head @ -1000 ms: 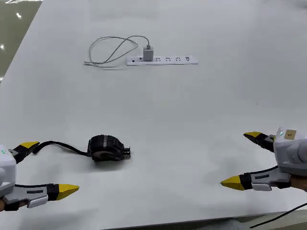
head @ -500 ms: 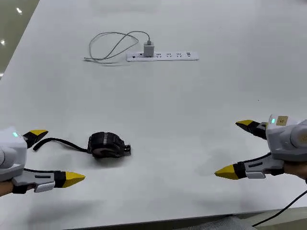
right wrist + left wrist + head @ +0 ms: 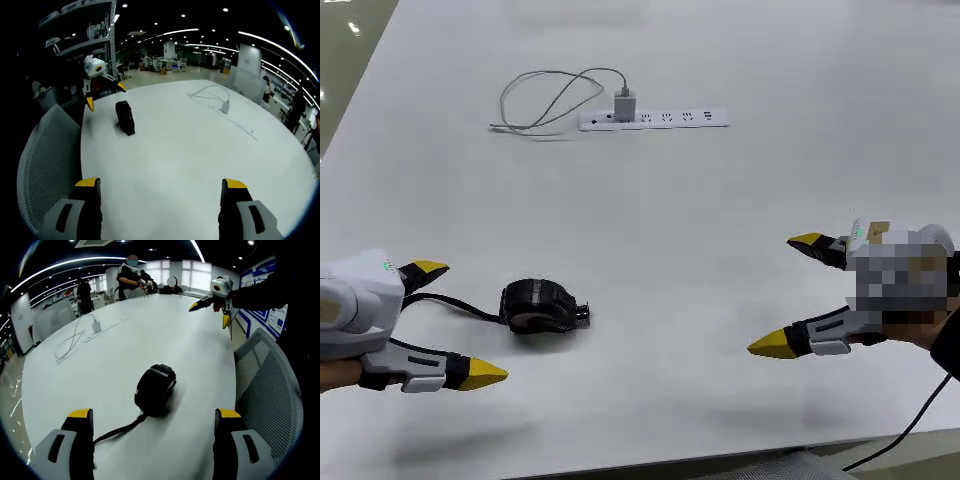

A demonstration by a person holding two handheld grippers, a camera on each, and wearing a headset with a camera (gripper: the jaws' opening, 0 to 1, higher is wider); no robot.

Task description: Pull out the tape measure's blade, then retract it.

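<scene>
Grippers have both closed in over the last second. The left gripper [image 3: 459, 320] has come forward, and its spread jaws now flank the strap [image 3: 460, 305] trailing from the tape measure [image 3: 538, 306]. The right gripper [image 3: 785, 293], equally wide and holding nothing, has drifted inward. Nothing is gripped yet, so I'd call this the approach, with the blade not yet drawn. The tape measure rests on the white table [image 3: 700, 230], just ahead of the left tips and well apart from the right.
</scene>
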